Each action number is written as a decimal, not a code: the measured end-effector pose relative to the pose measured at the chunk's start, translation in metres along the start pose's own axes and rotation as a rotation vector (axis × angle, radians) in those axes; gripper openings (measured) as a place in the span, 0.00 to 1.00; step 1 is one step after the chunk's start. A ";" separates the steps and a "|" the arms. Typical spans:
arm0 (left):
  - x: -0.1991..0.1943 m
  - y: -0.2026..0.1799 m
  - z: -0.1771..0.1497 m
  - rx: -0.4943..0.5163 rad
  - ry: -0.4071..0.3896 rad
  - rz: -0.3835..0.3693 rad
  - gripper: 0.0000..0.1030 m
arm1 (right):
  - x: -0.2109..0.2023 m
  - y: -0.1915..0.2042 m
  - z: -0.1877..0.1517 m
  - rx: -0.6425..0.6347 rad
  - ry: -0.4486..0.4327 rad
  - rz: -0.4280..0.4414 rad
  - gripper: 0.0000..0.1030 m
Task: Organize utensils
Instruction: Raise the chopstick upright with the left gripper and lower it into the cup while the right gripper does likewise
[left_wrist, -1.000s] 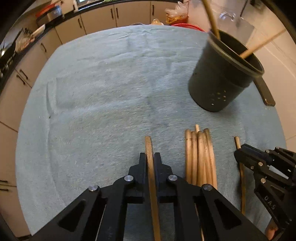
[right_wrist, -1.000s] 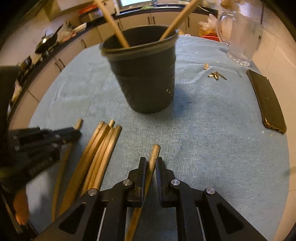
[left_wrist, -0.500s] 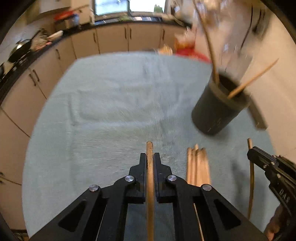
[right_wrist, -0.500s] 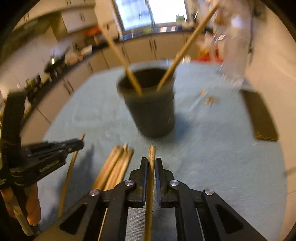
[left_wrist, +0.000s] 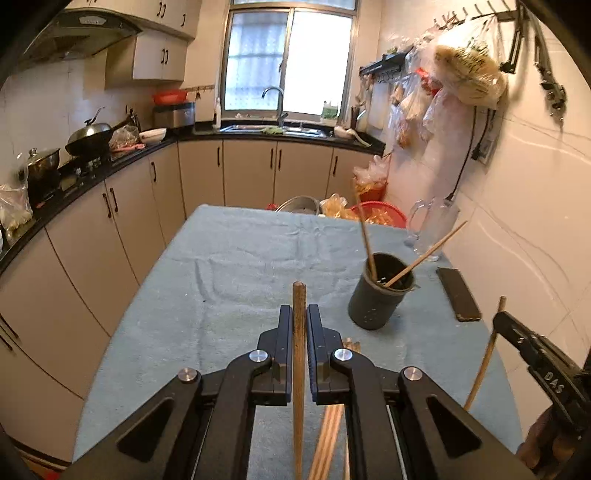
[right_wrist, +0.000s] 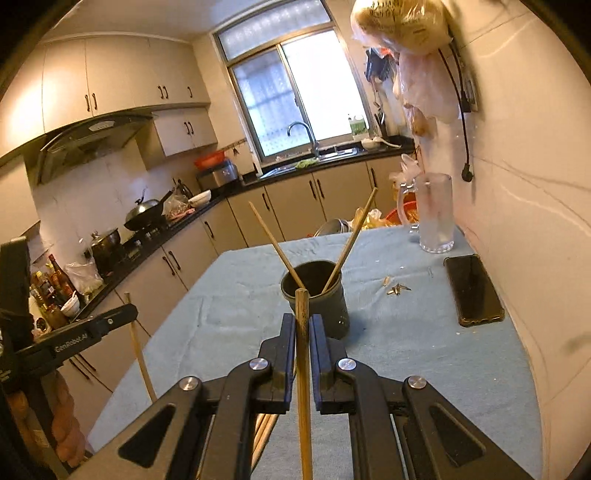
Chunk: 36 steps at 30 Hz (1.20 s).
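My left gripper (left_wrist: 299, 314) is shut on a wooden chopstick (left_wrist: 298, 369), held above the table. My right gripper (right_wrist: 303, 321) is shut on another wooden chopstick (right_wrist: 303, 369), also lifted. A dark cylindrical holder (left_wrist: 376, 295) stands on the blue-grey cloth with two chopsticks leaning in it; it also shows in the right wrist view (right_wrist: 317, 291), just beyond my right gripper's tips. A bundle of loose chopsticks (left_wrist: 328, 435) lies on the cloth under the left gripper. Each gripper shows in the other's view, the right one (left_wrist: 502, 319) and the left one (right_wrist: 129, 314).
A black phone (right_wrist: 472, 290) lies on the cloth near the right wall. A glass pitcher (right_wrist: 436, 214) stands at the far right of the table. Small bits of debris (right_wrist: 397, 290) lie near the holder. Kitchen cabinets and a counter run along the left and back.
Both grippers have lifted their chopsticks off the cloth and tilted up, so the kitchen now fills the views. The holder looks farther away and lower.
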<state>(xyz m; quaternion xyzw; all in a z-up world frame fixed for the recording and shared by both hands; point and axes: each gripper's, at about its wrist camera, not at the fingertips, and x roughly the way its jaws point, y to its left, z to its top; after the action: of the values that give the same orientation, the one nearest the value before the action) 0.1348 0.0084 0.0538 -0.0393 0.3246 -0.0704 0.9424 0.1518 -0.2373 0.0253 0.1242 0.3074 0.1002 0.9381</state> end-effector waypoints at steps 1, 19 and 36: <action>-0.008 -0.001 -0.003 0.006 -0.018 0.002 0.07 | -0.004 0.000 0.001 0.000 -0.012 0.004 0.08; -0.031 -0.017 0.036 -0.020 -0.131 -0.066 0.07 | -0.038 -0.001 0.030 0.013 -0.193 0.029 0.08; 0.010 -0.041 0.117 -0.084 -0.278 -0.143 0.07 | -0.026 0.008 0.109 0.023 -0.423 -0.025 0.08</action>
<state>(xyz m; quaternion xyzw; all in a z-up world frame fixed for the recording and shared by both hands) 0.2104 -0.0300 0.1452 -0.1113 0.1901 -0.1176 0.9683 0.1965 -0.2555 0.1269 0.1494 0.1064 0.0569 0.9814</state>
